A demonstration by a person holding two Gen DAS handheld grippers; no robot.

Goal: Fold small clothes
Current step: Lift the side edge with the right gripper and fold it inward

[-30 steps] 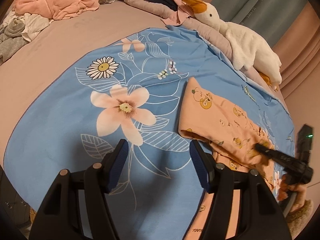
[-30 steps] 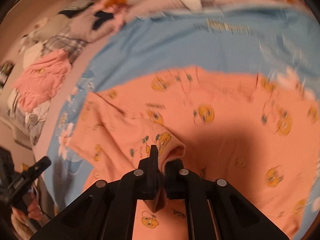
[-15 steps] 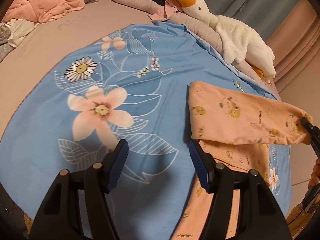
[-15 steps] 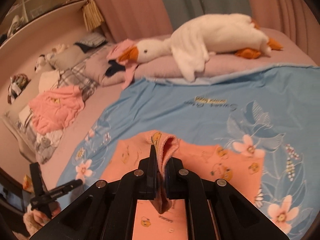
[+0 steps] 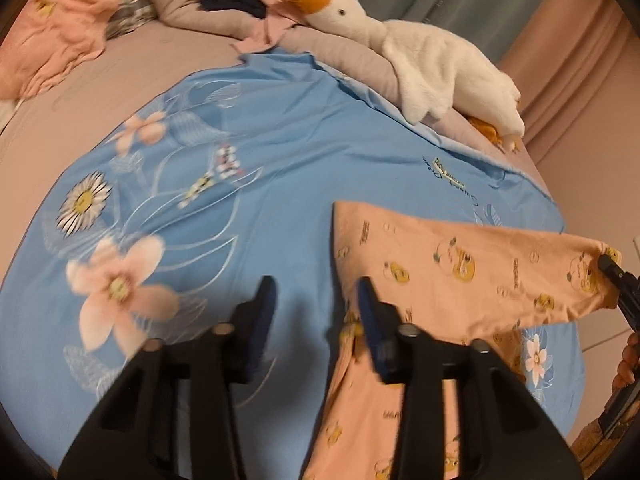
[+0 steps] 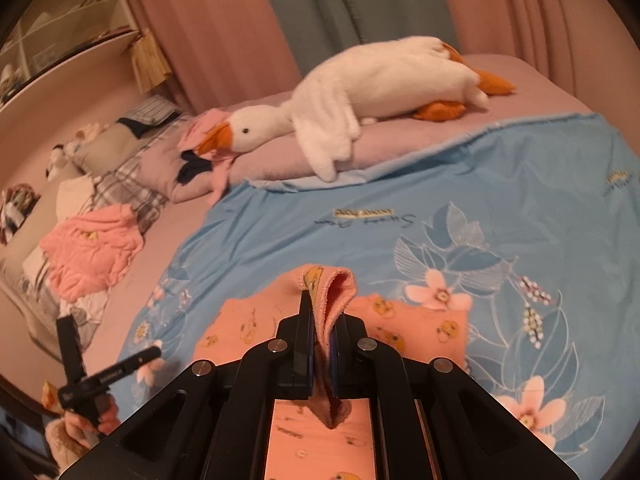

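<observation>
Cursive print on the blue sheet was too blurred to read. The right gripper pinched the peach garment; the left gripper was closing on nothing. Only the right view showed shelving.

Cursive script and small gold label printed on blue floral bedsheet, too blurred to read. Tiny printed words on peach cartoon-print garment also illegible.

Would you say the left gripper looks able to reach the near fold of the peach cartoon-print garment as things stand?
Probably yes: the left gripper, fingers closing on nothing, sits beside the peach cartoon-print garment, whose fold edge is uncovered. The right gripper holds the far end up.
</observation>
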